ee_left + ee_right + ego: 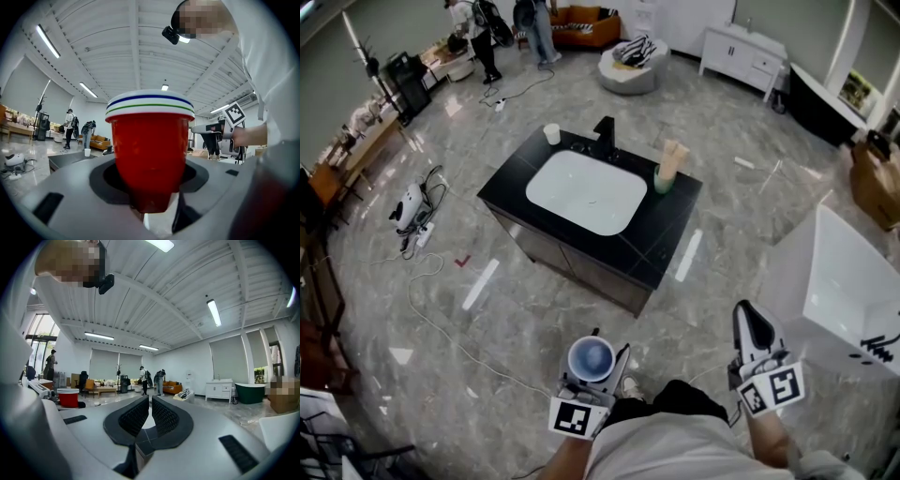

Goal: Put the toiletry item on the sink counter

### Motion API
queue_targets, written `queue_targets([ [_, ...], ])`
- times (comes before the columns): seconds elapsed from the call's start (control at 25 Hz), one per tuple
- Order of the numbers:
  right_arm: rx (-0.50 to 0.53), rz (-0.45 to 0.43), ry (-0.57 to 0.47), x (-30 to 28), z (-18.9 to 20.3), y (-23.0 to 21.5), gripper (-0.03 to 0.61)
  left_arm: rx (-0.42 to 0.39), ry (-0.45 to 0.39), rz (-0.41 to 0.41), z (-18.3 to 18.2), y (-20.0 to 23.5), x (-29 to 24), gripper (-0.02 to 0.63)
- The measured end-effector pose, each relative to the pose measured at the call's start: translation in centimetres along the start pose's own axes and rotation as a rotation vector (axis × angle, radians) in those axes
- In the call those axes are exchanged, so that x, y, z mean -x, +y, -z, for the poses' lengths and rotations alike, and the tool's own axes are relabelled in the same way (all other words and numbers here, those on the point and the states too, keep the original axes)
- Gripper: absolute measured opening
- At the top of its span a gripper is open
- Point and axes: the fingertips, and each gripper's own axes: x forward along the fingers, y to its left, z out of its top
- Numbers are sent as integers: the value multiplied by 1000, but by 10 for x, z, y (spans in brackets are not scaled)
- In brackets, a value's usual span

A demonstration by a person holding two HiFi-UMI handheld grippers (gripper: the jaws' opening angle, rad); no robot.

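Two tools close in: left hand-held gripper (150,190) clamps the red cup (149,145) low on its wall at six o'clock; right hand-held gripper (150,416) is narrow, empty. Cup seems light, stiff, slick. Desk (667,234) stands at twelve o'clock.

Open floor (703,300) betw. person & sink counter (661,248); front-right corner bare. In the way: basin (586,192) mid-top, faucet (606,136) at back, white cup (551,133) back-left, green cup (664,178) back-right; white tub (844,281) to right.
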Motion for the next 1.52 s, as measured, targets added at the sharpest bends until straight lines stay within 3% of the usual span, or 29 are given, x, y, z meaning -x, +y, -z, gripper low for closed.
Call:
queue_targets([
  [0.56,0,-38,-37,-28,-11,-22,43,-20,-1,-50,-6,5,-16,241],
  [1.52,-28,-230,-50,-144,-15,-141,43,-79,-50,-250,-35,15,-157,241],
])
